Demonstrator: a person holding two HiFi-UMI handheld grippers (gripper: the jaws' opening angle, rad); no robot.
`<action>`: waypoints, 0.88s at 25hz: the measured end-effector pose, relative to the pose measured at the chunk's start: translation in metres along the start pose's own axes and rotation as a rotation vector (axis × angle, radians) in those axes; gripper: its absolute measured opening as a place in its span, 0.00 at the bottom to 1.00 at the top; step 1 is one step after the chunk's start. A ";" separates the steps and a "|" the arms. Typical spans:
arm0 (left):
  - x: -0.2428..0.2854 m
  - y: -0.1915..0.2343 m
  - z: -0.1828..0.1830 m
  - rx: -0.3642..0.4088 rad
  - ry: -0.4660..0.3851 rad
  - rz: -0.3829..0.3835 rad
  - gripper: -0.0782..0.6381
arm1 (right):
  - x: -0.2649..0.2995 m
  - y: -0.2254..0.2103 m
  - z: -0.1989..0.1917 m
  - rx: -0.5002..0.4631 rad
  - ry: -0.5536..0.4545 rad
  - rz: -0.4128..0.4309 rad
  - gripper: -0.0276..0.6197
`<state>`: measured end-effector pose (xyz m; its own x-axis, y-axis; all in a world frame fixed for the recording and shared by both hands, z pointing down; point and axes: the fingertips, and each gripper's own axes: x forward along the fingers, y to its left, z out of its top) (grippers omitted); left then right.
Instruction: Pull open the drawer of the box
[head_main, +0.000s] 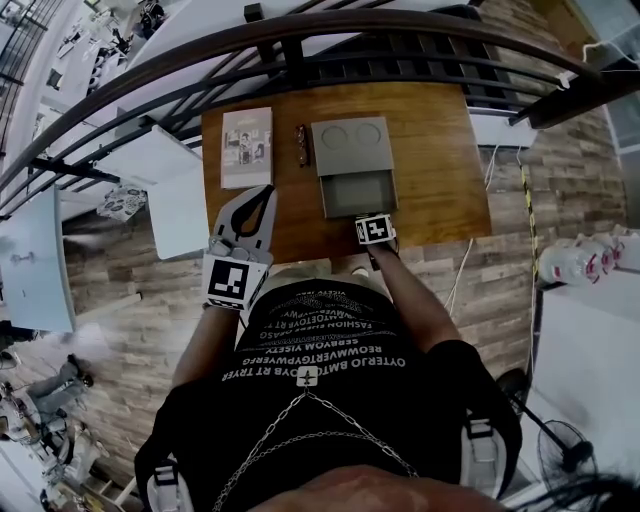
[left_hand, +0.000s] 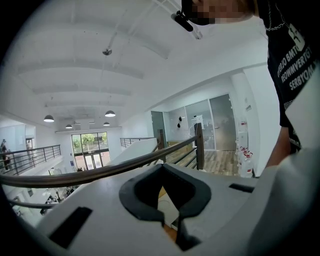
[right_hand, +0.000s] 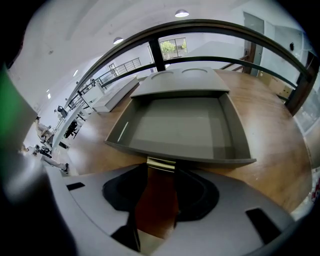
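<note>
A grey box (head_main: 347, 145) sits at the middle of the wooden table (head_main: 440, 160), with its drawer (head_main: 357, 193) pulled out toward me. In the right gripper view the drawer (right_hand: 180, 127) is an empty tray, and a small brass handle (right_hand: 161, 164) is on its front edge. My right gripper (right_hand: 161, 172) sits at that front, its jaws closed against the sides of the handle. In the head view only the right gripper's marker cube (head_main: 374, 230) shows. My left gripper (head_main: 264, 192) is raised at the table's near left. It is shut and holds nothing.
A booklet (head_main: 246, 146) lies left of the box, with a small dark object (head_main: 300, 145) between them. A curved dark railing (head_main: 300, 45) runs behind the table. A white surface (head_main: 175, 195) adjoins the table's left side. Wooden floor lies on both sides.
</note>
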<state>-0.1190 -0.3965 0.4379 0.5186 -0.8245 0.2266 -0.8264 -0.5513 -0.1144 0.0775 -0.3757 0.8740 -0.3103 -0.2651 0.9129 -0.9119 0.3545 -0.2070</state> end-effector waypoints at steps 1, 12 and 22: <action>0.000 -0.001 -0.002 0.000 0.008 -0.003 0.12 | -0.001 0.001 0.000 0.000 0.001 0.003 0.30; 0.004 -0.001 -0.002 -0.005 -0.016 -0.005 0.12 | 0.005 0.005 -0.011 -0.005 0.018 0.010 0.30; 0.007 -0.005 0.000 -0.005 -0.022 -0.008 0.12 | -0.005 0.005 -0.008 -0.004 -0.004 0.059 0.36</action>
<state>-0.1115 -0.3995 0.4397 0.5301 -0.8224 0.2065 -0.8232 -0.5576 -0.1074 0.0770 -0.3654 0.8714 -0.3641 -0.2471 0.8980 -0.8911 0.3728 -0.2587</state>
